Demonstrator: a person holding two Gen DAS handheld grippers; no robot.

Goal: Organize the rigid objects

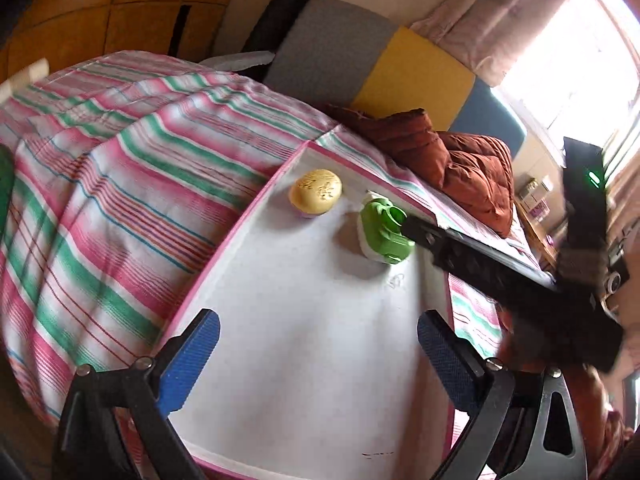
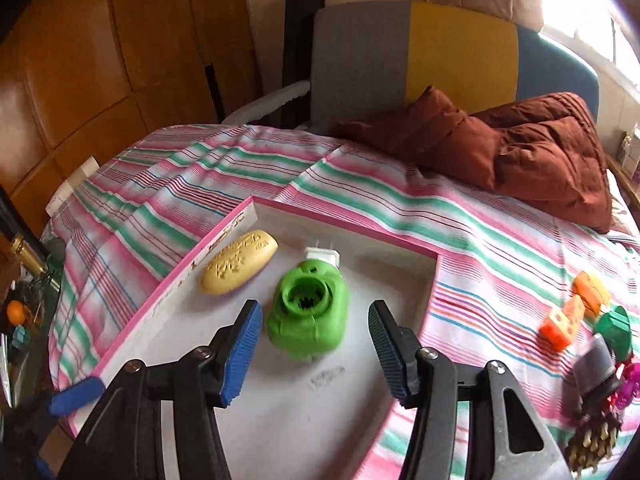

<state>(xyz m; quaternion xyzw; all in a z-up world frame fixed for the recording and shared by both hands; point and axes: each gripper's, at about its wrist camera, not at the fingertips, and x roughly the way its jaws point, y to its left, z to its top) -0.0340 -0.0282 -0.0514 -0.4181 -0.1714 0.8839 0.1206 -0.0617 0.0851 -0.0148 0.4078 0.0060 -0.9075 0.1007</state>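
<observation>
A white tray with a pink rim (image 2: pixel 352 225) lies on the striped bedspread. In it are a yellow oval soap-like piece (image 2: pixel 239 268) near the left rim and a green plug-in device (image 2: pixel 308 320) with a white plug. My right gripper (image 2: pixel 315 312) is open. The green device sits between its blue pads, and a gap shows at the right pad. In the left wrist view the tray (image 1: pixel 320 360), the yellow piece (image 1: pixel 316 192) and the green device (image 1: pixel 384 236) show again, with a right-gripper finger (image 1: pixel 472 252) at the device. My left gripper (image 1: pixel 318 320) hangs open and empty over the tray's near part.
Several small toys lie on the bedspread right of the tray: orange blocks (image 2: pixel 568 312), a green cone (image 2: pixel 614 328) and a grey piece (image 2: pixel 596 364). A brown quilt (image 2: pixel 520 144) is heaped at the back. Behind it is a grey, yellow and blue headboard (image 2: pixel 460 48).
</observation>
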